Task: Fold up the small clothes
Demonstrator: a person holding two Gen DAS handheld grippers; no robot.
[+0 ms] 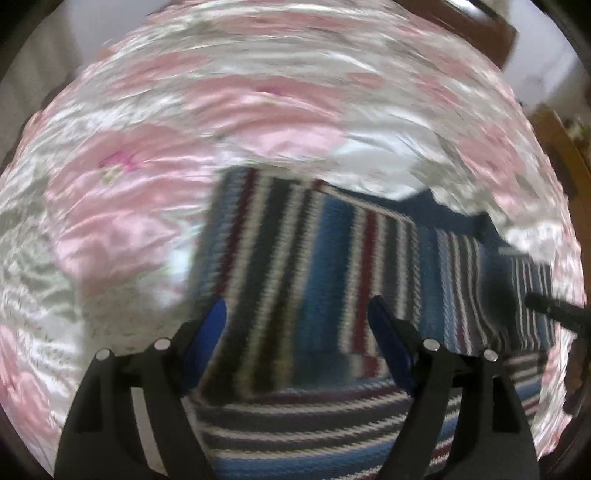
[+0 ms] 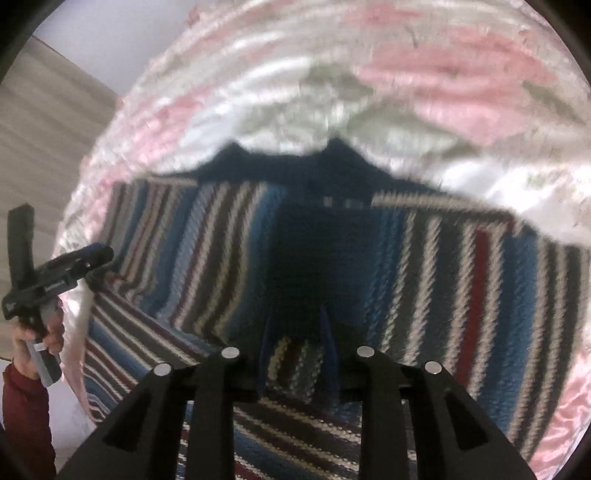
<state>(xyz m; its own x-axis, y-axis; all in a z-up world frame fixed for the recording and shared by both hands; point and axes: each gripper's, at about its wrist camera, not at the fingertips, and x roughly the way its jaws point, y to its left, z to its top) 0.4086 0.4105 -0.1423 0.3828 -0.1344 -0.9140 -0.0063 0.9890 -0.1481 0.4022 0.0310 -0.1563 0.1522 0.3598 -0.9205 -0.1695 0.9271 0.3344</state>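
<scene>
A single striped knit garment (image 1: 325, 258) lies spread on a bed covered by a shiny pink-and-white floral bedspread (image 1: 155, 122), both views blurred by motion. Nearest the left wrist camera, the left gripper (image 1: 297, 308) hangs over the garment's near part with its two blue-padded fingers (image 1: 216, 317) set wide apart, nothing between them; one fold of the garment, its stripes running crosswise, lies under and just in front of the gripper, and the main body with lengthwise stripes stretches beyond it. At the garment's right edge in this view, the dark tip of the right gripper (image 1: 554, 312) shows. Past the garment, the bedspread fills the view to the far side, where a brown wooden piece of furniture (image 1: 476, 29) stands at the bed's far right.

In the right wrist view, the right gripper (image 2: 295, 332) has its fingers drawn close together with a fold of the striped fabric (image 2: 291, 362) caught between them, at the garment's near middle. Beyond it the garment's dark navy collar (image 2: 295, 162) rests against the bedspread. At the garment's left edge, a hand (image 2: 40, 339) in a dark red sleeve (image 2: 26, 413) holds the left gripper's handle.
</scene>
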